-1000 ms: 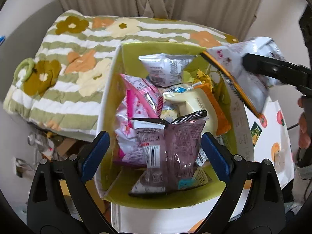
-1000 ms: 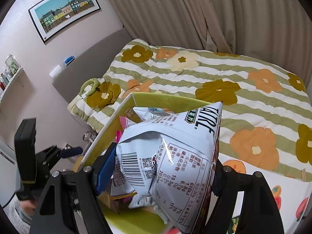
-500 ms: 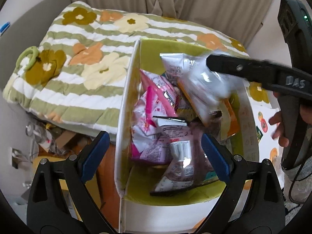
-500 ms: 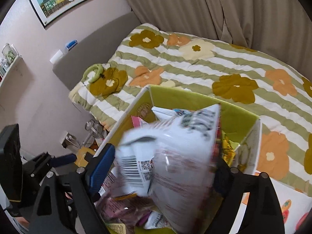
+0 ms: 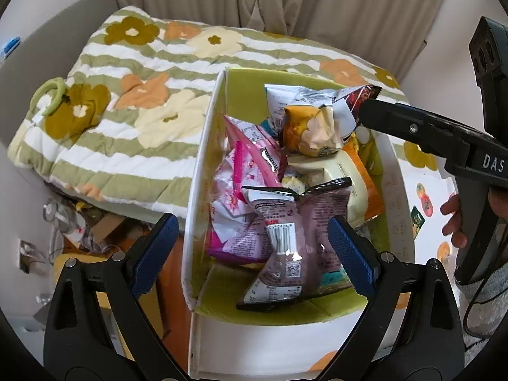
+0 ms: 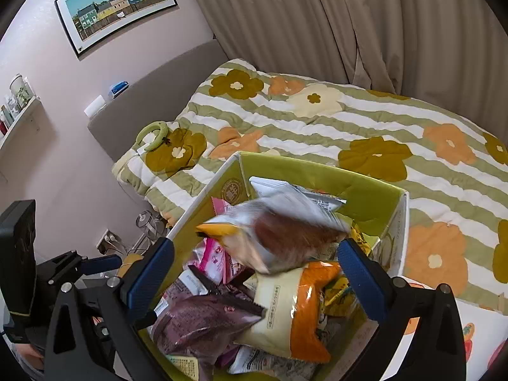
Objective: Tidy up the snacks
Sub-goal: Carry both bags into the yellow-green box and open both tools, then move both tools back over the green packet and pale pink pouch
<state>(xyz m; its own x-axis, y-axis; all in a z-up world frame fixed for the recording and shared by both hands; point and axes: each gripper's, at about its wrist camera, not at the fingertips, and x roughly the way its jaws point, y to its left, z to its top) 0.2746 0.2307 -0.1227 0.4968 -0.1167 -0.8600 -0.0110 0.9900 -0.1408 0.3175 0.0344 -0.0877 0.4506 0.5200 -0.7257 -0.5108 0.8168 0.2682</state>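
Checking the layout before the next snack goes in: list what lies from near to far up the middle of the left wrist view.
Dark purple snack packet → pink snack packet → orange and silver chip bag → far green wall of the box → flowered quilt → beige curtain.

Lime-green-lined white box [image 5: 203,146], pink packet [image 5: 250,158], green-striped floral quilt [image 5: 127,95], blue-padded black gripper [image 6: 254,276]

White letters "DAS" stand on the black arm of the right gripper [image 5: 365,112]. A barcode sits on the purple snack packet [image 5: 295,238]; its other print is too small to read.
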